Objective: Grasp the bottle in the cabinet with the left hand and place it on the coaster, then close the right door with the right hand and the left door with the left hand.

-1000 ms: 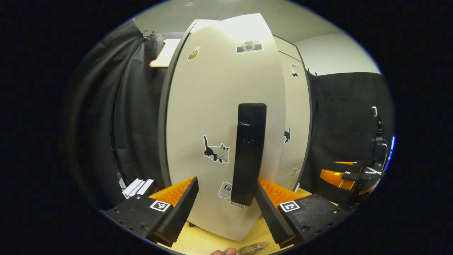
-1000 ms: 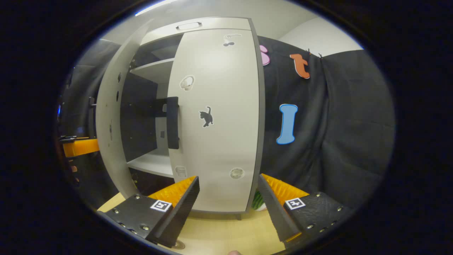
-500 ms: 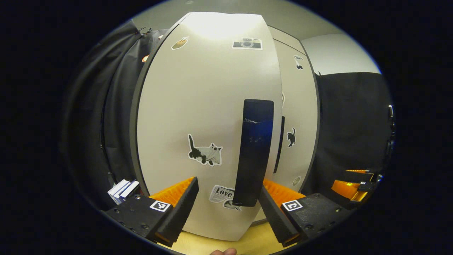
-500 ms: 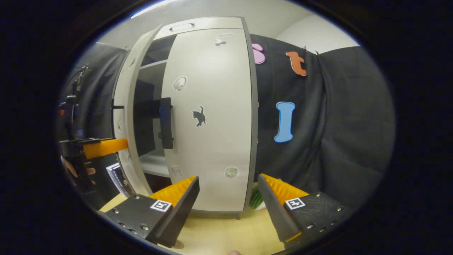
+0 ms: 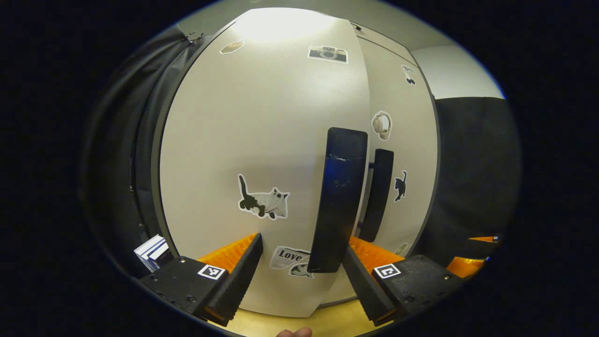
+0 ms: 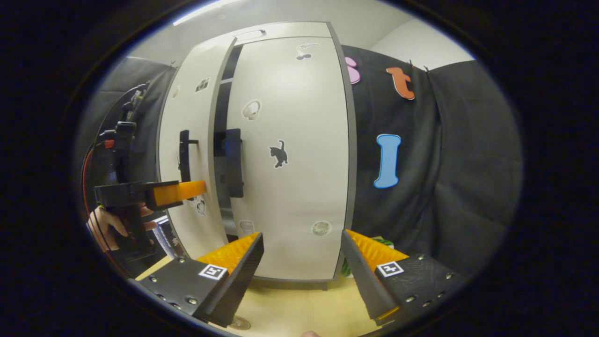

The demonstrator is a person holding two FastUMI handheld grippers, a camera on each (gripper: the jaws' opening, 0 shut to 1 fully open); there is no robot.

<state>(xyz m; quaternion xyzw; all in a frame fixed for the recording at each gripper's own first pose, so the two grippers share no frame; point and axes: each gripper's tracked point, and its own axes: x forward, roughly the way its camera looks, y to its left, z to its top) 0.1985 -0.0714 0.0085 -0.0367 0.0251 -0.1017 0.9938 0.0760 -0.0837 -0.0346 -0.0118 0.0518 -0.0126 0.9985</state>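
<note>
The cabinet's left door (image 5: pixel 262 140) stands close in front of me in the left gripper view. Its black handle (image 5: pixel 339 201) rises between the fingers of my open left gripper (image 5: pixel 302 267), close to the right finger. In the right gripper view the left door (image 6: pixel 192 140) is almost shut, leaving a narrow dark gap beside the shut right door (image 6: pixel 290 154). There the left gripper (image 6: pixel 178 193), held by a hand (image 6: pixel 105 224), reaches the left door's face. My right gripper (image 6: pixel 302 262) hangs open and holds nothing, a little way in front of the right door.
The cabinet stands on a light wooden tabletop (image 6: pixel 299 309). Some books (image 5: pixel 150 248) lie left of the cabinet. A green striped thing (image 6: pixel 381 242) sits at the cabinet's right foot. A small round thing (image 6: pixel 241 322) shows at the bottom edge.
The left door has swung toward shut with the left gripper following it; the opening has shrunk to a slit. The right gripper has barely moved.
</note>
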